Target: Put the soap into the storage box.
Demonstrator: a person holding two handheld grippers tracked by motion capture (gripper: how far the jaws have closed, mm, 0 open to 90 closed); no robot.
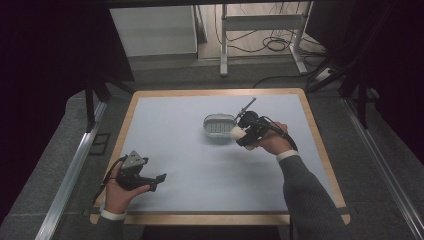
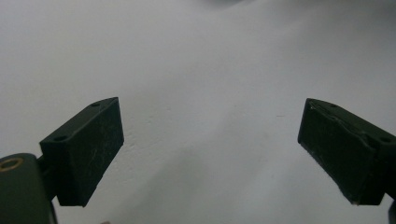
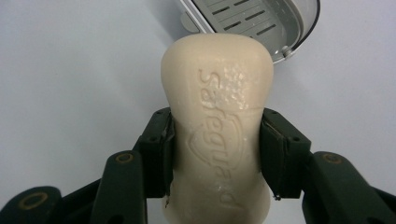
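A table [image 1: 165, 125] with a pale blue-grey top and a wooden rim was seen from the high view. Near its middle, slightly toward the far right, a small oval dish [image 1: 218, 126] was set, a light tray with slots in its floor; in the right gripper view the slotted floor of the dish [image 3: 252, 21] was seen bare (no soap lay on the part shown). Just beside the dish, on its right, the right gripper [image 1: 239, 135] was held, and a cream soap [image 1: 236, 132] was clamped between its jaws. In the right gripper view the soap [image 3: 217, 121] was pressed on both flanks by the black pads, its raised lettering turned toward the camera, its far end just short of the dish's rim. The left gripper [image 1: 159, 181] was held low near the front left edge, well apart from the dish. Its jaws stood wide, with nothing between them in the left gripper view [image 2: 210, 154].
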